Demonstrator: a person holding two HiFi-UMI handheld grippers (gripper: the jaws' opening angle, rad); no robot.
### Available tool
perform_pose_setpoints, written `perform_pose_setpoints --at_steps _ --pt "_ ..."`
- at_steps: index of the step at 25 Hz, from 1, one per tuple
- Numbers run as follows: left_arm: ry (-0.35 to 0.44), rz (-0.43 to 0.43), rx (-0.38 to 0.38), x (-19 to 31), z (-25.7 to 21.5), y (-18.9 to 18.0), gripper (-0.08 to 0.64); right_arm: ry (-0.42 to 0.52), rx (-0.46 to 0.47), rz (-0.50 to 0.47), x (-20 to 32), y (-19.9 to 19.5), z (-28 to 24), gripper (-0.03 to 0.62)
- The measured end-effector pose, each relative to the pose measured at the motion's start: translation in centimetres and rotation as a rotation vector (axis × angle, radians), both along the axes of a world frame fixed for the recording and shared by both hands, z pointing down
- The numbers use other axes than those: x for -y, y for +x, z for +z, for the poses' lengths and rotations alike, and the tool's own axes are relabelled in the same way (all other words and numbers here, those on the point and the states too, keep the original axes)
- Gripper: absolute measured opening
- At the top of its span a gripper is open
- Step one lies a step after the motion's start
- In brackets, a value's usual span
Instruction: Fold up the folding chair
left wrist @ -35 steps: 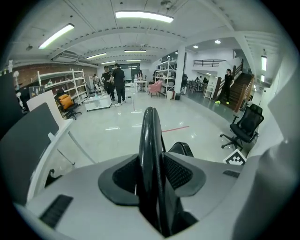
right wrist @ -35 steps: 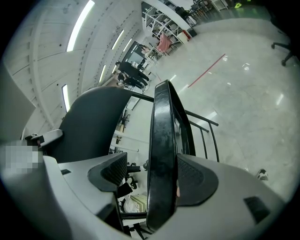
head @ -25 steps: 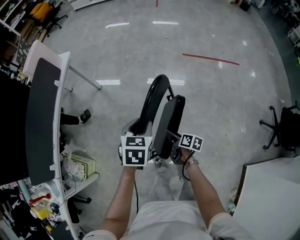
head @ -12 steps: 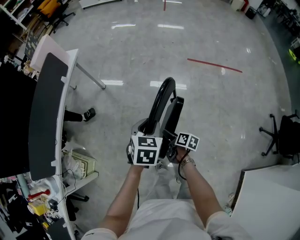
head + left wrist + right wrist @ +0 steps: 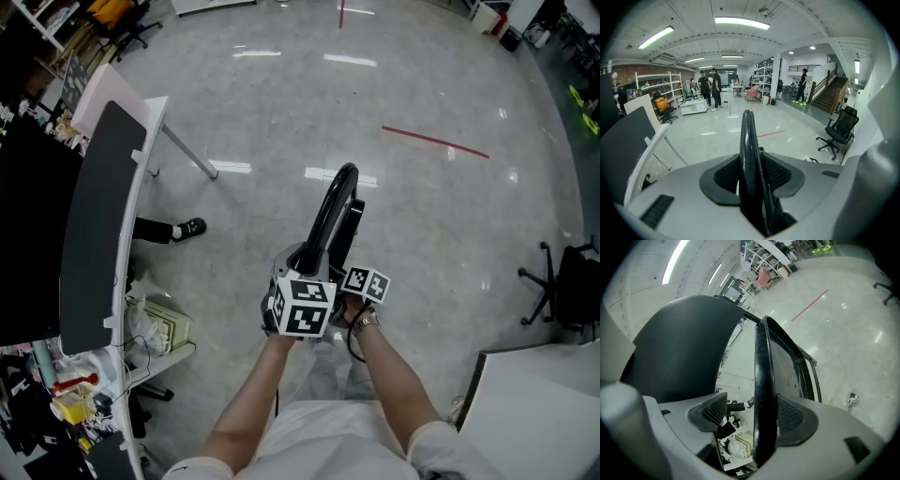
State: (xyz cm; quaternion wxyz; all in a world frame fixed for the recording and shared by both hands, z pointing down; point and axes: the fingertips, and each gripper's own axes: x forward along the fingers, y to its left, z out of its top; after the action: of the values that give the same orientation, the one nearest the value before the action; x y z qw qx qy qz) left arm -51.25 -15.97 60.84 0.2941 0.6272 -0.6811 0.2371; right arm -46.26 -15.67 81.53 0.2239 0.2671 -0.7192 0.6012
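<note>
Ahead of the fingers, the folding chair (image 5: 326, 225) stands on the floor (image 5: 450, 244), seat (image 5: 351, 234) swung closer to its frame than a second ago: nearly folded. Left gripper (image 5: 752, 174) clamps the frame tube (image 5: 749, 140); right gripper (image 5: 752, 416) fingers stand apart around a bar (image 5: 761, 380), one touching.

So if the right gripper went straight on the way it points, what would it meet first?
Most likely the folding chair's black frame tube, which stands between the right gripper's open jaws; depth is unclear.

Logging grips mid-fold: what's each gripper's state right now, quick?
Left gripper: shut on the chair frame.
Right gripper: open, chair frame between its jaws.
</note>
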Motion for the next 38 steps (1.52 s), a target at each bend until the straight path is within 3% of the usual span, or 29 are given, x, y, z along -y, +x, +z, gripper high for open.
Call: perform_pose_setpoints --at_steps 4,7,11,14,16,22,28,33,37,38 --pt "0.0 -0.002 -0.01 -0.1 0.2 -0.5 0.149 -0.033 0.061 -0.041 -0.2 -0.3 -0.2 0.33" --pt "-0.003 -0.002 -0.029 0.1 0.3 -0.4 0.149 -0.028 0.055 -0.196 -0.4 0.0 -0.3 0.33" --pt "-0.021 -0.002 -0.021 0.1 0.3 0.0 0.146 0.109 -0.008 -0.463 0.7 1.6 -1.6 0.33" --pt "-0.076 0.015 -0.023 0.1 1.0 0.3 0.143 0.247 0.027 -0.569 4.7 2.6 -5.3 0.33" --pt "-0.132 0.035 -0.025 0.1 1.8 0.4 0.137 0.396 0.07 -0.679 7.9 2.1 -9.4 0.33" --pt "-0.19 0.041 0.0 0.0 2.6 -0.5 0.132 0.898 0.155 -1.218 13.2 -2.2 -20.1 0.33" --pt "-0.211 0.039 -0.002 0.0 3.1 -1.7 0.129 1.189 0.212 -1.714 12.6 -7.0 -22.9 0.33" --pt "-0.208 0.038 -0.025 0.1 2.9 -1.0 0.121 1.294 0.26 -2.098 9.8 -8.9 -22.0 0.33" --pt "-0.202 0.056 -0.054 -0.4 2.3 0.6 0.107 1.174 0.234 -2.413 7.8 -7.4 -20.0 0.32" --pt "-0.201 0.06 -0.059 -0.4 2.3 0.8 0.104 1.153 0.225 -2.465 7.7 -7.2 -19.6 0.275"
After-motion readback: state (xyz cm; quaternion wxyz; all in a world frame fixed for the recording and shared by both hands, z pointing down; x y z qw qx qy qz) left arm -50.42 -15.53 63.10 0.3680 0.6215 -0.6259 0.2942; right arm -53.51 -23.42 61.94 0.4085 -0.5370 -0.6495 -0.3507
